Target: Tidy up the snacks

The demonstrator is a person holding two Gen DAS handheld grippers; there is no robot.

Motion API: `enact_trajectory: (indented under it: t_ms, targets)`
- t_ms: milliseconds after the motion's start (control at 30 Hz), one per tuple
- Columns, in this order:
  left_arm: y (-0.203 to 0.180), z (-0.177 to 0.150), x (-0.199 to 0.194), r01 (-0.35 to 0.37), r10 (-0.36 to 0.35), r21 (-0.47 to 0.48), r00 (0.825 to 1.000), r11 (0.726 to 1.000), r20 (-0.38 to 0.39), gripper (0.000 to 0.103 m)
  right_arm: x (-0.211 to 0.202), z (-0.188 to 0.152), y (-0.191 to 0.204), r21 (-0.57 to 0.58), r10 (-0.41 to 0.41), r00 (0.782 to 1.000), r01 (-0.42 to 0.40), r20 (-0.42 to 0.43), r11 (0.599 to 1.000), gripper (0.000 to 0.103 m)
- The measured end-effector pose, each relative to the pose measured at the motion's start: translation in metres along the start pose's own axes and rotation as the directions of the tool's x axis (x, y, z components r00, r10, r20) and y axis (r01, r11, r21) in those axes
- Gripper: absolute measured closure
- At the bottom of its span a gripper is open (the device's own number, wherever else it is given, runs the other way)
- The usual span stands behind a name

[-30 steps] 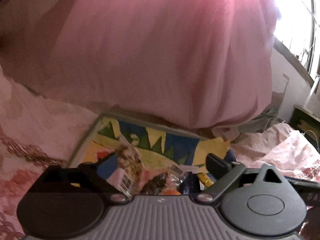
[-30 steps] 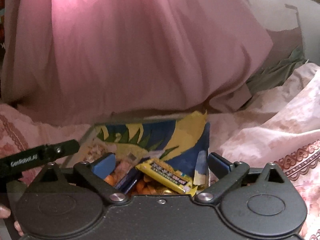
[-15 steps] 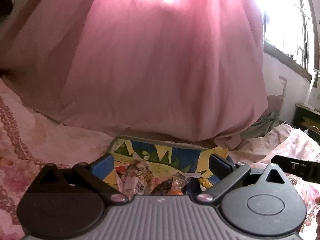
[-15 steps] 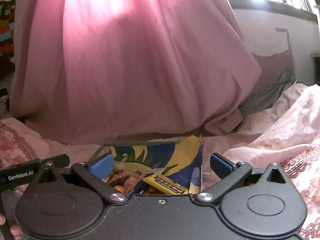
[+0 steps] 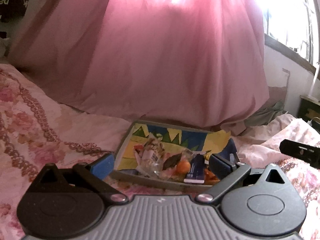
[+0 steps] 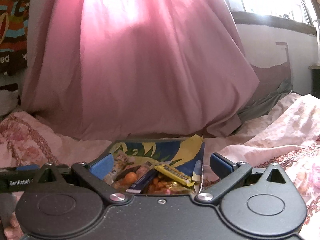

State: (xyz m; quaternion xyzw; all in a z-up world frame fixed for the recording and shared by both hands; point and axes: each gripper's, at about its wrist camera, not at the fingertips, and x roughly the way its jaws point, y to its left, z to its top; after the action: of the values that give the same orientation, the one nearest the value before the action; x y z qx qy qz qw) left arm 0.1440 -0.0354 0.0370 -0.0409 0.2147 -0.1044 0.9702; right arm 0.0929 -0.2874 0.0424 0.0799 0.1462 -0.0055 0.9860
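A shallow box (image 5: 180,135) lined with blue, yellow and green paper lies on the bed, with several snacks in it. Among them are a clear packet of nuts (image 5: 152,154), an orange ball (image 5: 183,166) and a dark blue bar (image 5: 196,170). My left gripper (image 5: 162,163) is open just before the box's near rim, holding nothing. In the right wrist view the same box (image 6: 152,148) shows a yellow bar (image 6: 174,175), the blue bar (image 6: 143,182) and orange snacks (image 6: 158,183). My right gripper (image 6: 162,163) is open above them, empty.
A pink curtain (image 5: 170,60) hangs right behind the box. Pink floral bedding (image 5: 36,124) surrounds it, bunched up at the right (image 6: 280,132). A window (image 5: 290,20) is at the far right. The right gripper's body (image 5: 300,153) shows at the right edge.
Both grippers have pulled back and tilted up from the box. More of the curtain, bedding and box rim shows now. Both stay open and empty.
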Motion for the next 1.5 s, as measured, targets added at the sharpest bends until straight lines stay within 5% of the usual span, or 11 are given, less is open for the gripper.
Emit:
enact_trajectory:
  t_ms: [533,1200,1500]
  targets:
    - [0.000,-0.042,-0.052,-0.042,0.046,0.050,0.995,0.998,-0.083,0.000,-0.050,-0.027,0.009,0.025,-0.037,0.999,0.038,-0.038,0.999,0.001]
    - [0.013,-0.056,-0.086,-0.068,0.066,-0.011,0.991,0.998,-0.113,0.000,-0.082,-0.045,0.012,0.051,-0.056,0.996,0.060,-0.066,0.997,0.001]
    - [0.003,-0.066,-0.102,-0.060,0.065,0.044,0.990,0.997,-0.124,0.000,-0.088,-0.060,0.021,0.023,-0.091,0.987,0.095,-0.134,0.995,0.001]
